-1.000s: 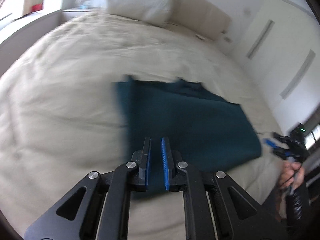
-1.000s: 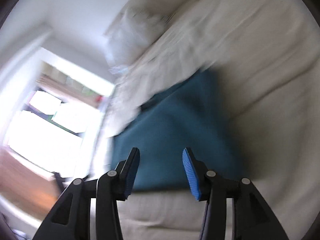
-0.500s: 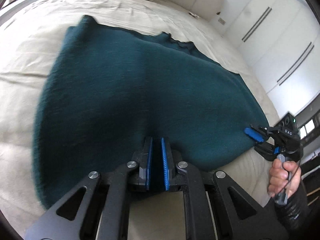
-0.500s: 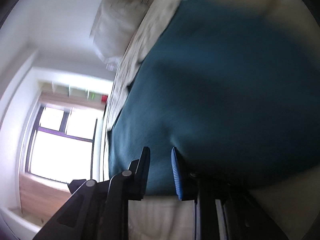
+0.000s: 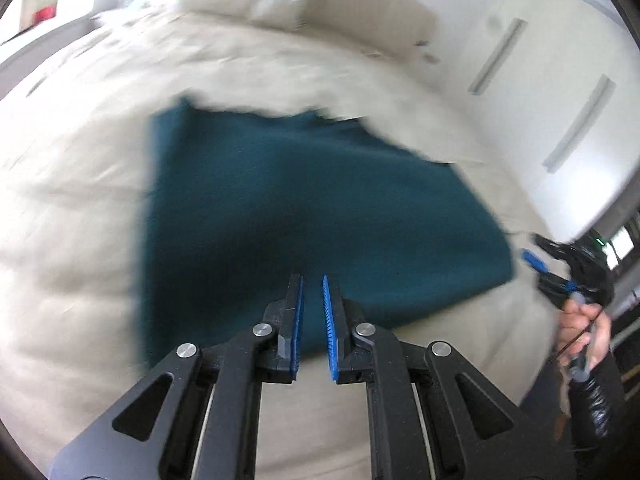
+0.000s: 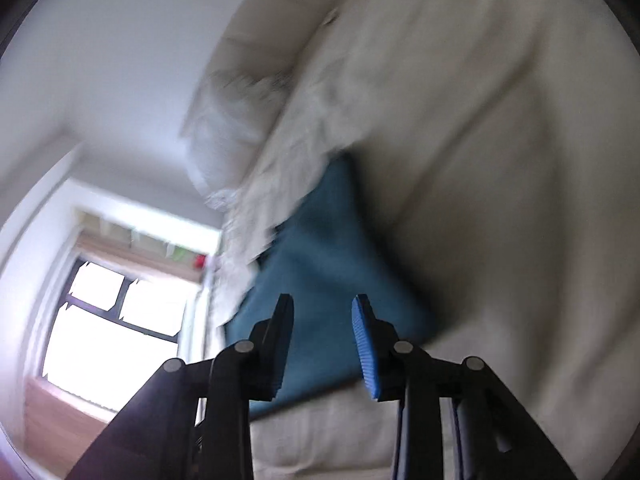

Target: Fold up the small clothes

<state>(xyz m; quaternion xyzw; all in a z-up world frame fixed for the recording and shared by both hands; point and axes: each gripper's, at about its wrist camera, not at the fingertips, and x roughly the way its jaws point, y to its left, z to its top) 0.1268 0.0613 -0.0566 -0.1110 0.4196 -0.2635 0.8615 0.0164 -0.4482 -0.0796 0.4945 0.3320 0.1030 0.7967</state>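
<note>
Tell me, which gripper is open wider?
The right gripper: its jaws have just been opening, with a clear gap, gripping nothing. The left gripper is nearly shut, pointing at the cloth.

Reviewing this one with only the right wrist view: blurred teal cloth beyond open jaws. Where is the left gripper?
Observer: The left gripper is shut and poised over the near edge of the teal cloth.
Operator: Is the right one touching the cloth?
Observer: No. The right gripper sits just off the cloth's right corner. Its jaws have just been opening, with nothing between them.
Operator: Is the cloth laid out flat?
Observer: Yes, it lies flat on the bed, and its far edge is uneven.
</note>
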